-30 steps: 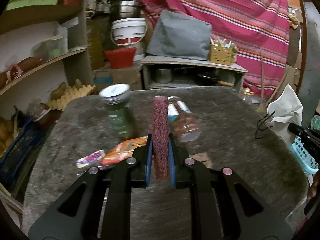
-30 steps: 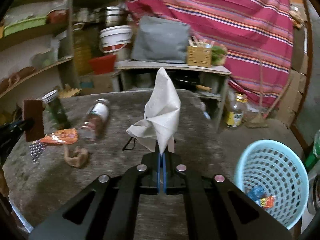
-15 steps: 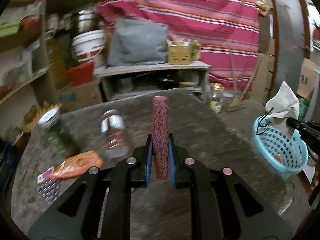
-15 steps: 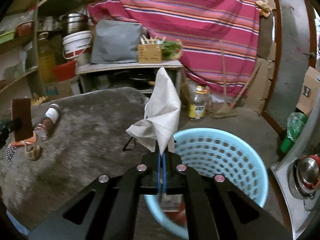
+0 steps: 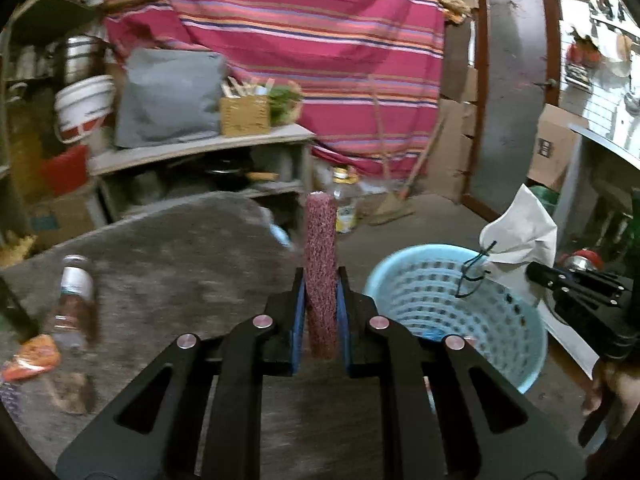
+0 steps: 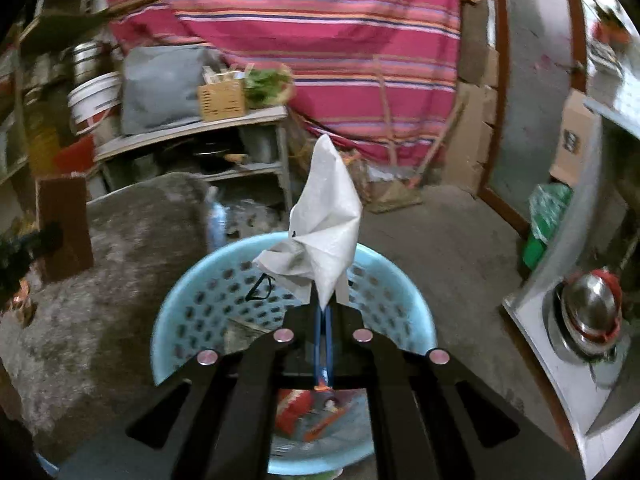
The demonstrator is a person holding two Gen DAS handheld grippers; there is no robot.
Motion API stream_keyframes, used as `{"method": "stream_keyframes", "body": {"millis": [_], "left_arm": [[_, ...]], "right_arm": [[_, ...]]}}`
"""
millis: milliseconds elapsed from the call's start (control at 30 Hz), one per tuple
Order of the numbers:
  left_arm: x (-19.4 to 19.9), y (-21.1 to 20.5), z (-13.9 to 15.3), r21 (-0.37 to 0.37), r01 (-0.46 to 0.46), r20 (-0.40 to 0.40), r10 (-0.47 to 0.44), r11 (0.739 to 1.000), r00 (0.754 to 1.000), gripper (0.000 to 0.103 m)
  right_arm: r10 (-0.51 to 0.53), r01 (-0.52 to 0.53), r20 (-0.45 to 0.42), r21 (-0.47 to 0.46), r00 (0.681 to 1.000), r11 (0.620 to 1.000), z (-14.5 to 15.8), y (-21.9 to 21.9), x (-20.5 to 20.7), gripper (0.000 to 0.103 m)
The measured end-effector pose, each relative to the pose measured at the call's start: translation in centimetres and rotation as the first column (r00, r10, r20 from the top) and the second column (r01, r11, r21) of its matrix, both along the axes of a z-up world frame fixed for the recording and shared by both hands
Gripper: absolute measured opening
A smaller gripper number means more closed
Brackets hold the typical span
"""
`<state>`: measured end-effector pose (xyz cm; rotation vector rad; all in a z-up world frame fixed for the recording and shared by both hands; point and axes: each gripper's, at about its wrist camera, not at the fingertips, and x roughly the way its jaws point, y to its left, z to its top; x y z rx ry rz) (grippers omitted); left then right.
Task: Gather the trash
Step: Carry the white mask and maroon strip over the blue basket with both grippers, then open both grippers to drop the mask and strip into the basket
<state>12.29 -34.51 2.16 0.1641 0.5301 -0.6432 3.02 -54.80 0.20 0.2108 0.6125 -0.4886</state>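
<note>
Gripping scrub pad (image 5: 320, 276) – L tongs (image 5: 320, 316) | R tongs (image 6: 325, 320) clamp paper (image 6: 326, 232) | wrappers (image 6: 308, 408) in basket (image 6: 176, 320) – R view only

Dim indoor light was recorded in both views. Motion blur was noted throughout the background. Strong fisheye bending and black vignetting were seen at the edges.

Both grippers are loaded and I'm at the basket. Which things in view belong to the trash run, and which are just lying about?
Part of the job:
- scouring pad clamped in the left gripper
- crumpled paper pinched in the right gripper
- blue basket, wrappers already inside
- orange wrapper on the table

Lying about:
- striped cloth
- white bucket
- steel bowl
</note>
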Motion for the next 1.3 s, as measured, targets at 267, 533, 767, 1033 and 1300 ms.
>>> {"method": "stream_keyframes", "body": {"millis": [267, 533, 767, 1033, 1300], "left_arm": [[-1.1, -6.3, -2.8, 0.029, 0.076, -0.046, -0.075, 0.997, 0.996, 0.013], [-0.9, -8.9, -3.9, 0.044, 0.109, -0.093, -0.105, 0.993, 0.99, 0.019], [-1.1, -6.9, -2.0, 0.013, 0.041, -0.032, -0.04, 0.999, 0.999, 0.083], [-0.3, -0.4, -0.8, 0.043, -0.097, 0.035, 0.096, 0.994, 0.995, 0.096], [1.2, 6.9, -0.9, 0.085, -0.222, 0.061, 0.217, 0.971, 0.974, 0.098]], "right_arm": [[-0.049, 0.049, -0.009, 0.044, 0.999, 0.998, -1.1, -2.5, -1.3, 0.002], [-0.059, 0.06, -0.032, 0.044, 0.998, 0.997, -1.7, -3.2, -1.3, 0.002], [-0.052, 0.054, -0.042, 0.046, 0.998, 0.997, -1.7, -3.0, -0.9, 0.002], [-0.018, 0.02, -0.131, 0.01, 0.991, 1.0, -3.2, -0.9, 2.0, 0.005], [-0.045, 0.041, -0.205, -0.02, 0.978, 0.999, -4.3, 1.1, 4.4, 0.076]]}}
